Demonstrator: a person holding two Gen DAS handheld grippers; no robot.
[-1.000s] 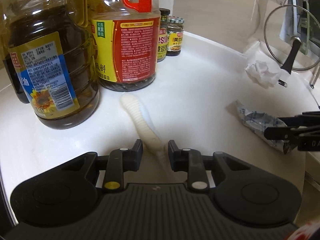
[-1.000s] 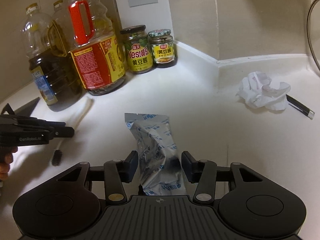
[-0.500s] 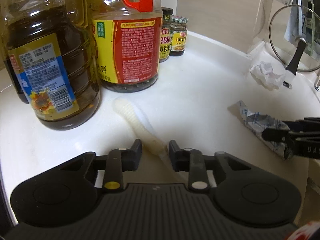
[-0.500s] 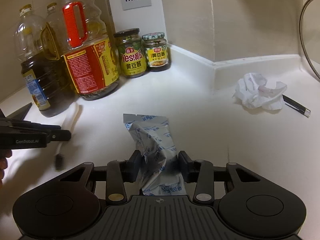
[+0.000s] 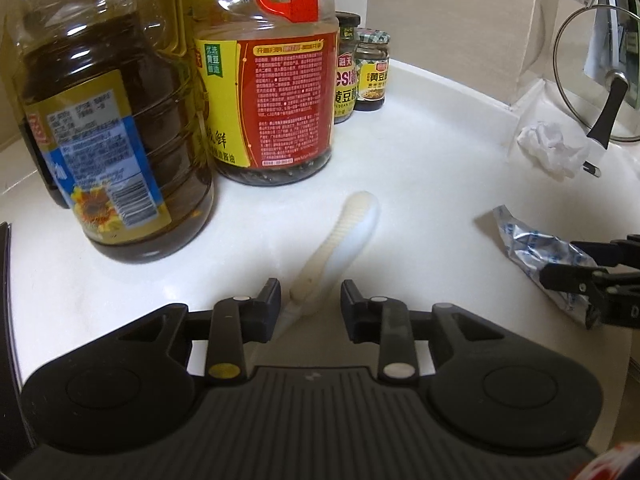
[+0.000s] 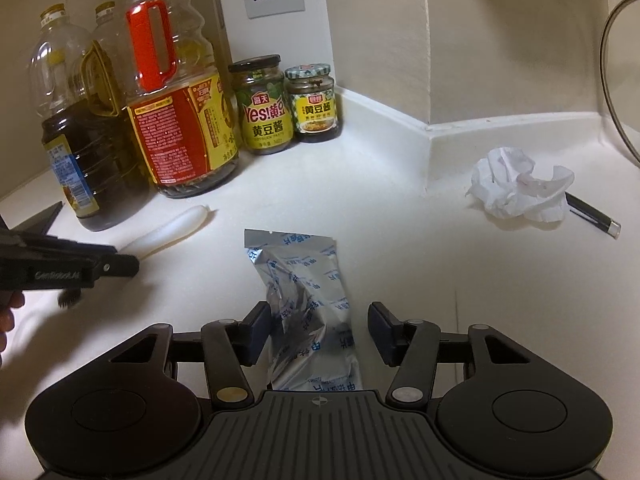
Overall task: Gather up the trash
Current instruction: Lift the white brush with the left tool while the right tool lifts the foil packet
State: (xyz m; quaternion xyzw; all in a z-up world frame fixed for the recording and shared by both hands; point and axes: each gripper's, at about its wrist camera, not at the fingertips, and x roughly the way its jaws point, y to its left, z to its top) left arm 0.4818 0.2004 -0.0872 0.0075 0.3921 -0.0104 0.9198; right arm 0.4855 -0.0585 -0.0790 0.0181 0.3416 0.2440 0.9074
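The right claw (image 6: pixel 318 326) is straddling a silver foil wrapper (image 6: pixel 306 300) that is lying on the white tabletop (image 6: pixel 400 248); its jaws have just been opening, the left pad is touching the foil and the right pad is standing clear of it. The left claw (image 5: pixel 310 300) is standing open around the end of a white ridged brush handle (image 5: pixel 340 240), neither pad pressing on it. Ahead and right of the right claw, a crumpled tissue (image 6: pixel 520 188) is lying beside a black pen (image 6: pixel 592 216). Ahead and left, oil bottles (image 6: pixel 176 120) and two sauce jars (image 6: pixel 264 108) are standing against the wall.
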